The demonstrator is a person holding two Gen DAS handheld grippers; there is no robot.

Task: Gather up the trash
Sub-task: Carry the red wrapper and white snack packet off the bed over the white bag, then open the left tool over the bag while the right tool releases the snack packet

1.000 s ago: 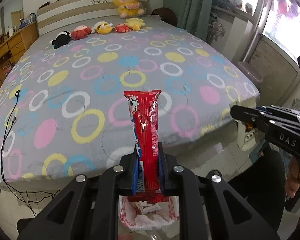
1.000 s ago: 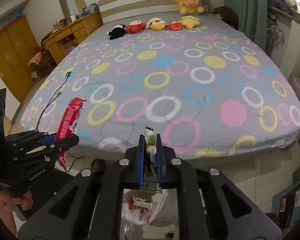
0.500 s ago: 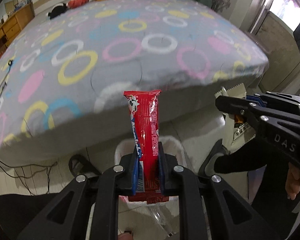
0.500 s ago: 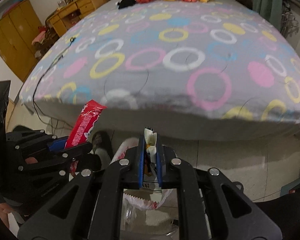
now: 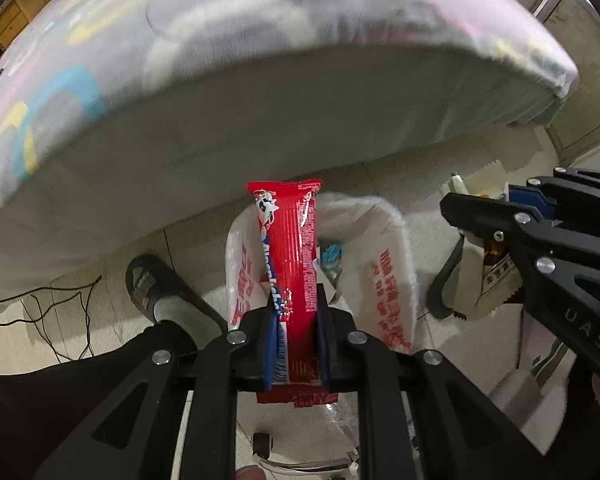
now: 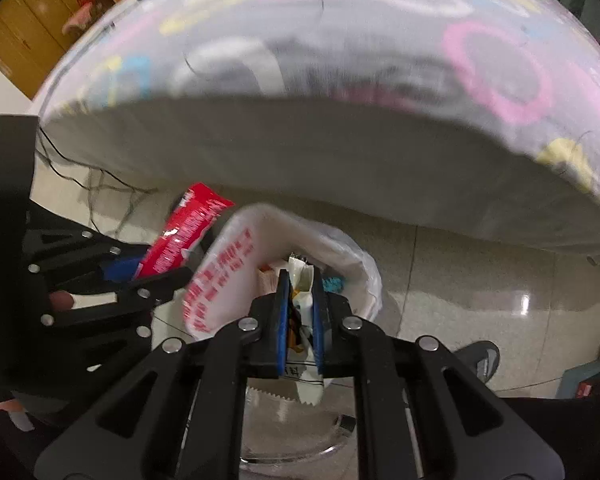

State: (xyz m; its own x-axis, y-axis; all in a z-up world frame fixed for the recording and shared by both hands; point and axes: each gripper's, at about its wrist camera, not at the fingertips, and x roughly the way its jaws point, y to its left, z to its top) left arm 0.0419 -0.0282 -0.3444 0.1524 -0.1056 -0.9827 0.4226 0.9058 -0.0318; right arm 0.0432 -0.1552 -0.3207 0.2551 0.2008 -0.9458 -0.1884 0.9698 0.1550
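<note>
My left gripper is shut on a long red snack wrapper, which sticks up between the blue pads. It hangs right over a trash bin lined with a white bag printed in red. My right gripper is shut on a crumpled white wrapper and also points down at the bag's mouth. Each gripper shows in the other's view: the right one at the right, the left one with the red wrapper at the left. Some trash lies inside the bag.
The bed's grey side under a ringed sheet rises just behind the bin. A person's foot in a black slipper is left of the bin, another shoe at the right. Black cables trail on the tiled floor.
Both grippers have dropped from above the bed down to the bin and tipped steeply downward. The bag's mouth now lies right under both wrappers. Both grips are unchanged.
</note>
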